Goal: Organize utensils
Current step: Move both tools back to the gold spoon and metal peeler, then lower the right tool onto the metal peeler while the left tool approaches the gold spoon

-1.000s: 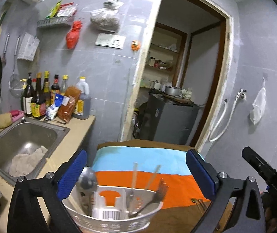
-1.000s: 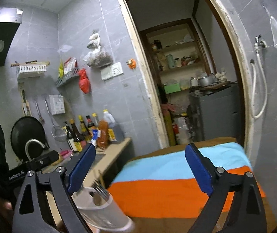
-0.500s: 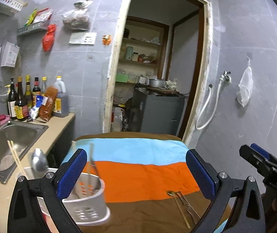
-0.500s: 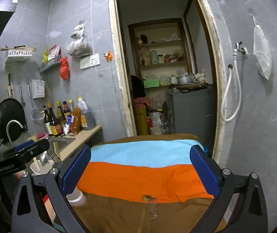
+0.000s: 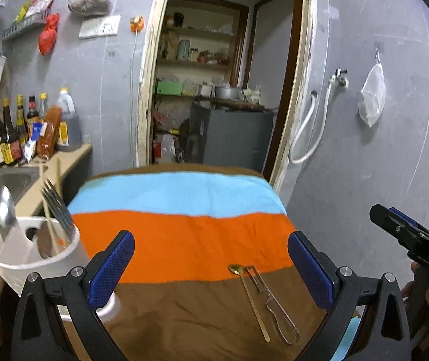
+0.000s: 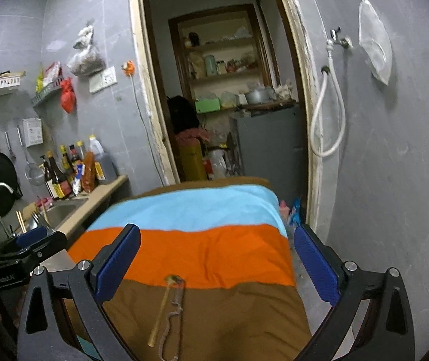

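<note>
A white utensil holder (image 5: 31, 255) stands at the left edge of the striped cloth (image 5: 184, 234), with a fork, a spoon and chopsticks upright in it. A gold spoon (image 5: 249, 294) and a clear-handled peeler (image 5: 271, 303) lie side by side on the brown stripe; both also show in the right wrist view, the spoon (image 6: 161, 316) beside the peeler (image 6: 173, 322). My left gripper (image 5: 211, 267) is open and empty above the cloth, the holder beside its left finger. My right gripper (image 6: 217, 258) is open and empty above the spoon and peeler.
A counter with a steel sink (image 5: 7, 180) and several sauce bottles (image 5: 10, 138) runs along the left. An open doorway (image 5: 223, 90) with shelves and a grey cabinet lies beyond the table. A grey wall with a hose (image 5: 307, 132) is on the right.
Both views have swung right and down. The holder has shifted from the left gripper's centre to its left side, and the spoon and peeler have come into view.
</note>
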A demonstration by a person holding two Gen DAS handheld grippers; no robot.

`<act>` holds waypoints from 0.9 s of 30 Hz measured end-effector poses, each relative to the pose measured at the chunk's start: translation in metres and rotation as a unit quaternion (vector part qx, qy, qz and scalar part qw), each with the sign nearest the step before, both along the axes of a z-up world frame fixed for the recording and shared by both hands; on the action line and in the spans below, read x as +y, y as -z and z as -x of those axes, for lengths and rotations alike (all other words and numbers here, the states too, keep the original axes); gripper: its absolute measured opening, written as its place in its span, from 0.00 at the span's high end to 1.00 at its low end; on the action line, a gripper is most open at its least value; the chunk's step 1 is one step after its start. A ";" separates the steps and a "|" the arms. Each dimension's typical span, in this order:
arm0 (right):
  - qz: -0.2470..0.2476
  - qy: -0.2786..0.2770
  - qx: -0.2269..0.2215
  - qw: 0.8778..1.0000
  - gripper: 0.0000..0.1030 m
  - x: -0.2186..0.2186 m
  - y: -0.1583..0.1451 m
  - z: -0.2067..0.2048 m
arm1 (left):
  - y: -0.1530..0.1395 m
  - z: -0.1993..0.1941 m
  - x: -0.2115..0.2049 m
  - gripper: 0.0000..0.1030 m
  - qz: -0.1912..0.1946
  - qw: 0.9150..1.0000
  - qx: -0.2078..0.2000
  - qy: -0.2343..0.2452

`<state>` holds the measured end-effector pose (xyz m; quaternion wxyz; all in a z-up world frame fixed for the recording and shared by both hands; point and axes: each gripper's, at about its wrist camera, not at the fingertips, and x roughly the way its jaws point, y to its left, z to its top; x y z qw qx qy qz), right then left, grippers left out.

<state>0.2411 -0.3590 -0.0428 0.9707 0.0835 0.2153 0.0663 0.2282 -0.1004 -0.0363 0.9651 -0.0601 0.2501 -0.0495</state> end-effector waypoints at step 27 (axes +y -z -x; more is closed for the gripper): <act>0.052 -0.098 0.164 0.980 0.03 0.043 0.138 -0.051 | 0.108 -0.048 0.017 0.01 0.052 0.982 0.180 -0.036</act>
